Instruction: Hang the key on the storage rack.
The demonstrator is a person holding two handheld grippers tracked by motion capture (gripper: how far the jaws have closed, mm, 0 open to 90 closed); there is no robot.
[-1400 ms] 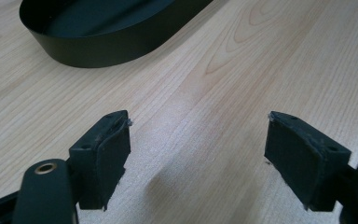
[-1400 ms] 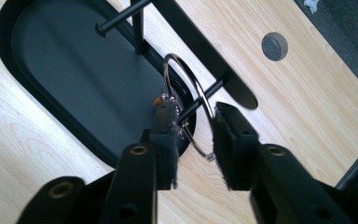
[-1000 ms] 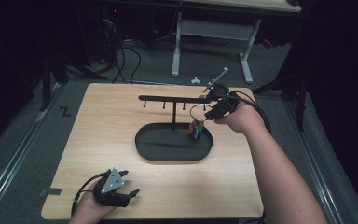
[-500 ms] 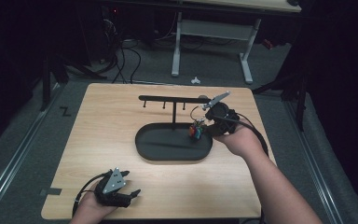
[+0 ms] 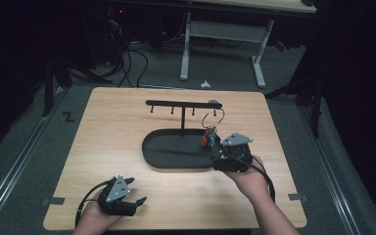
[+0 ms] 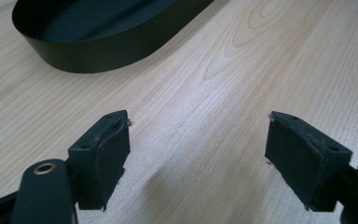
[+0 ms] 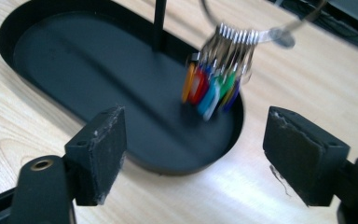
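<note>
Now my right gripper point(image 7: 193, 154) sits released beside the key ring point(image 7: 242, 35) hanging over the black tray point(image 7: 74, 60), my left gripper point(image 6: 196, 154) spread too.

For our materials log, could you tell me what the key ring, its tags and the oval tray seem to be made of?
Key ring: likely metal, thin, silvery and shiny. Tags: probably plastic, in bright glossy colours. Oval tray: matte black with a thin upright rim, perhaps painted metal; plastic is possible.
</note>
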